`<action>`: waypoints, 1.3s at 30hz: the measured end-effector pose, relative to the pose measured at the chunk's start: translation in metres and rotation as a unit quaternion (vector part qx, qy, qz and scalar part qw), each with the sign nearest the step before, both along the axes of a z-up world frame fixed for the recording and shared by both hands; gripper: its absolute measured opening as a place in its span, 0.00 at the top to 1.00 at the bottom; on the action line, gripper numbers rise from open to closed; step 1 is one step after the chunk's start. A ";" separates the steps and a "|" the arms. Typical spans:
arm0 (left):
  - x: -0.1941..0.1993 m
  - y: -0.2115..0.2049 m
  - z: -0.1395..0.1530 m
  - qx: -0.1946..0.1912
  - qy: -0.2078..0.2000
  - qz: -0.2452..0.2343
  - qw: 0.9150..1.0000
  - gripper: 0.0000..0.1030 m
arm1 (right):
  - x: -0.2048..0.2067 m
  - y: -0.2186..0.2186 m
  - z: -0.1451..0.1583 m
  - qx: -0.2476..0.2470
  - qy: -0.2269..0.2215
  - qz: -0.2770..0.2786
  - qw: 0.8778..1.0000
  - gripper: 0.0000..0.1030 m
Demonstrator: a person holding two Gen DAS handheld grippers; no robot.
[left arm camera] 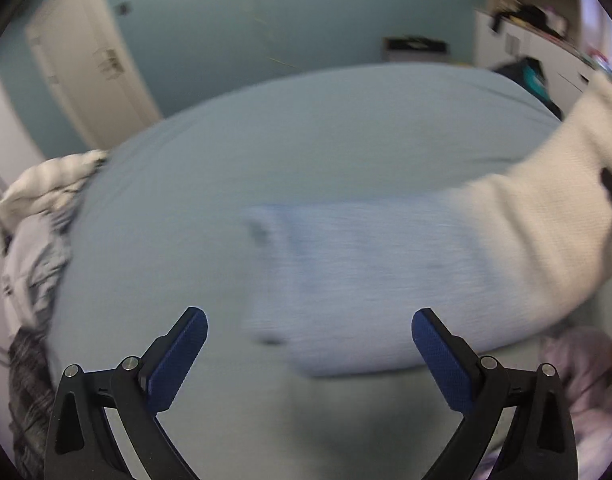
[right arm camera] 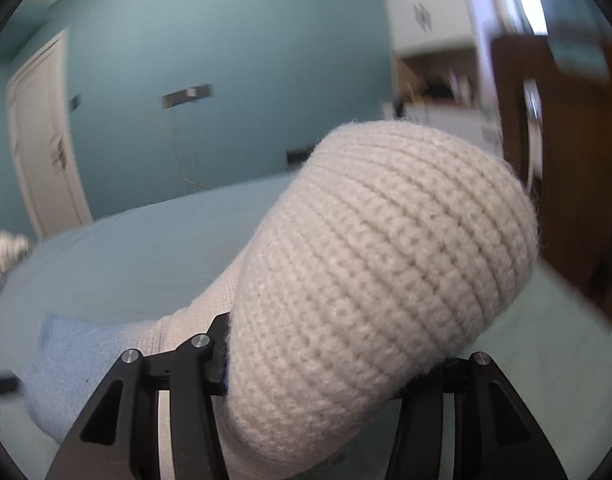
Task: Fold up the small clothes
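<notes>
A knitted sock [left arm camera: 386, 276], pale blue at the cuff and cream at the foot, lies stretched across the pale blue bed [left arm camera: 265, 140]. My left gripper [left arm camera: 310, 334] is open and empty, just above the bed, its blue pads [left arm camera: 185, 356] either side of the sock's blue end. My right gripper [right arm camera: 326, 364] is shut on the sock's cream toe end [right arm camera: 386, 264], which bulges up over the jaws and hides the fingertips. The blue cuff [right arm camera: 73, 364] trails down to the left in the right wrist view. The left wrist view is motion-blurred.
A heap of white, grey and striped clothes [left arm camera: 41, 232] sits at the bed's left edge. A lilac garment [left arm camera: 586, 384] lies at the right. A white door [left arm camera: 85, 60], teal wall and white cabinets [left arm camera: 538, 32] stand beyond the bed. A brown wooden panel [right arm camera: 566, 160] is at the right.
</notes>
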State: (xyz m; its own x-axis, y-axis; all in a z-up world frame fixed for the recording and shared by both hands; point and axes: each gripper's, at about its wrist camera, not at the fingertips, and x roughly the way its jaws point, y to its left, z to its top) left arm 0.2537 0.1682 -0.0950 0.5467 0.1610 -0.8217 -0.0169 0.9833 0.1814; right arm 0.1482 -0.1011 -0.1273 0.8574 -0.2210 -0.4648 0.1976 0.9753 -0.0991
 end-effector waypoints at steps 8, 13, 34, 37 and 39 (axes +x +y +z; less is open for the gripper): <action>-0.015 0.121 0.021 -0.083 -0.059 0.081 0.991 0.00 | 0.014 0.126 0.028 -0.229 -0.008 0.048 0.972 0.57; -0.036 0.131 0.015 -0.105 -0.082 0.121 0.984 0.00 | 0.018 0.201 0.005 -0.369 -0.020 0.088 0.925 0.57; -0.031 0.090 0.005 -0.138 -0.070 0.084 0.984 0.00 | 0.001 0.290 -0.140 -0.688 0.032 0.274 0.671 0.36; -0.031 0.083 0.010 -0.137 -0.077 0.076 0.985 0.00 | -0.008 0.282 -0.097 -0.630 0.062 0.317 0.707 0.13; -0.031 0.080 0.013 -0.131 -0.086 0.069 0.985 0.00 | -0.017 0.266 -0.061 -0.568 0.062 0.322 0.755 0.06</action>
